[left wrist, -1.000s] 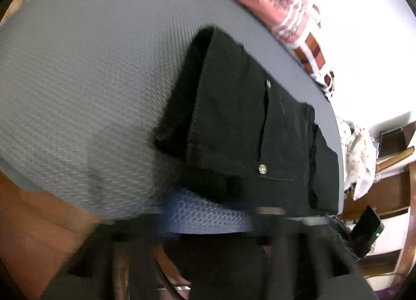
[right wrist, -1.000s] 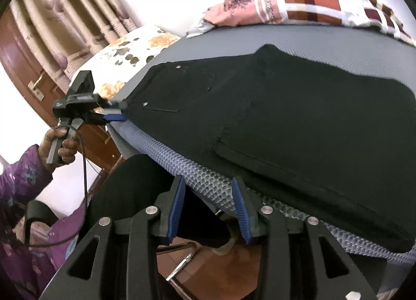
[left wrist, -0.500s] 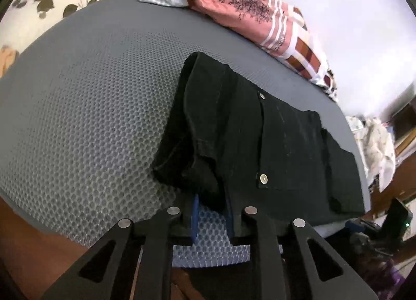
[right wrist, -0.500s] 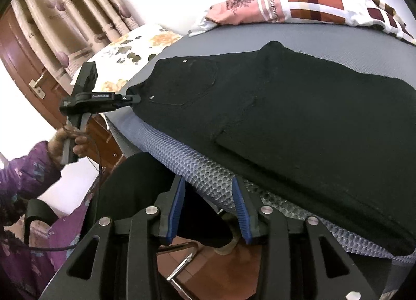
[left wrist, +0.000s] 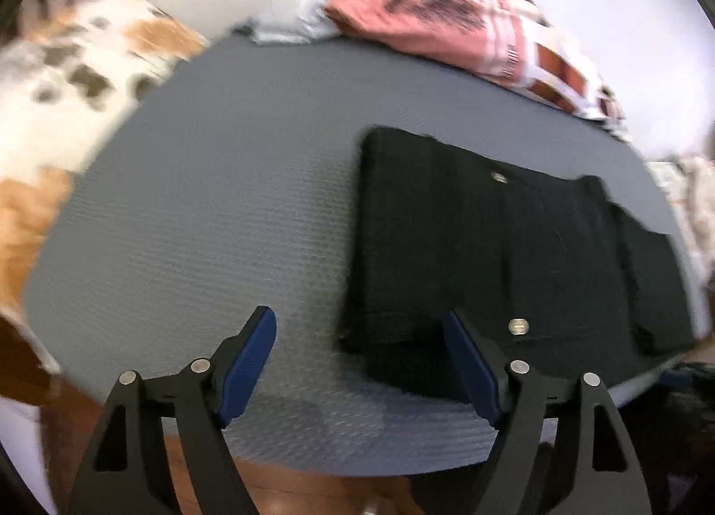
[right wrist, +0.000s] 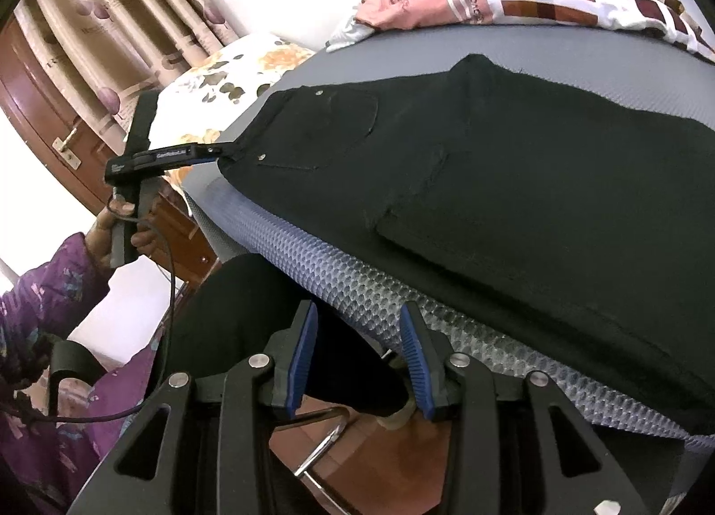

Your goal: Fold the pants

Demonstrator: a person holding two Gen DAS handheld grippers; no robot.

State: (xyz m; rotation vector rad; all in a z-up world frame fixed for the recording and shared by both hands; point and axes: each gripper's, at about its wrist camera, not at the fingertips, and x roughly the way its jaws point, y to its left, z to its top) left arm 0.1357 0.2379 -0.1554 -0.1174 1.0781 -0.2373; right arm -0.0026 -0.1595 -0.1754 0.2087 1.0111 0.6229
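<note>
Releasing is the step in hand: you are spreading the left gripper (left wrist: 357, 358), its jaws opening wide, nothing pressed between the blue pads; the near left corner of the black pants (left wrist: 491, 256) is lying just under the right-hand pad. To do this well, you are best clearing the cloth fully before drawing back, so the corner is not dragged off the fold. The pants are lying folded on the grey mesh mattress (left wrist: 201, 224), toward its right and near edge, pocket rivets facing up.

You are holding the right gripper (right wrist: 359, 358) narrow but not closed, empty, below the mattress edge and apart from the pants (right wrist: 491, 166).

The right wrist view is showing what the left cannot: your hand (right wrist: 120, 233) on the left tool's handle, its tip at the waistband corner, and the wooden door (right wrist: 40, 113) and curtains (right wrist: 134, 23) behind. The left wrist view alone is giving the bare mattress left of the pants. Both views show the pink-patterned bedding (left wrist: 469, 37) at the far edge.
</note>
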